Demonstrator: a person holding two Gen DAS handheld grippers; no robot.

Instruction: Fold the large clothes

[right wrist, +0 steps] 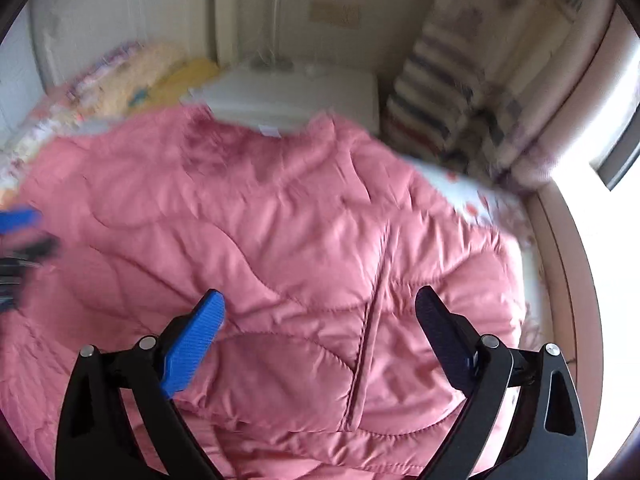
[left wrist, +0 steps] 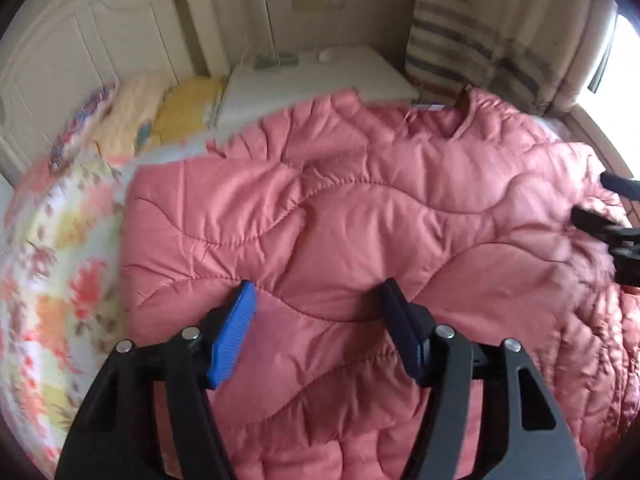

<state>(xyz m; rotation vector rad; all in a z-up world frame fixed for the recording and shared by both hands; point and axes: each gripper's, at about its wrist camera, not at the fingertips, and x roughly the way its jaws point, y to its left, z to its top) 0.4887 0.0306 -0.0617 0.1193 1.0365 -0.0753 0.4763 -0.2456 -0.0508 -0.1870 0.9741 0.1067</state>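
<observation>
A large pink quilted padded coat (left wrist: 360, 216) lies spread on the bed and fills most of both views; it also shows in the right wrist view (right wrist: 280, 232), where a seam runs down its middle. My left gripper (left wrist: 318, 292) hovers open over the coat's near part, holding nothing. My right gripper (right wrist: 320, 300) is open above the coat, holding nothing. The right gripper shows at the right edge of the left wrist view (left wrist: 608, 208). The left gripper shows blurred at the left edge of the right wrist view (right wrist: 20, 232).
A floral bedsheet (left wrist: 52, 280) lies under the coat. Pillows (left wrist: 132, 116) sit by the white headboard (left wrist: 80, 48). A white nightstand (left wrist: 320, 76) stands behind the bed. A striped curtain (left wrist: 480, 40) hangs by a bright window (right wrist: 624, 100) on the right.
</observation>
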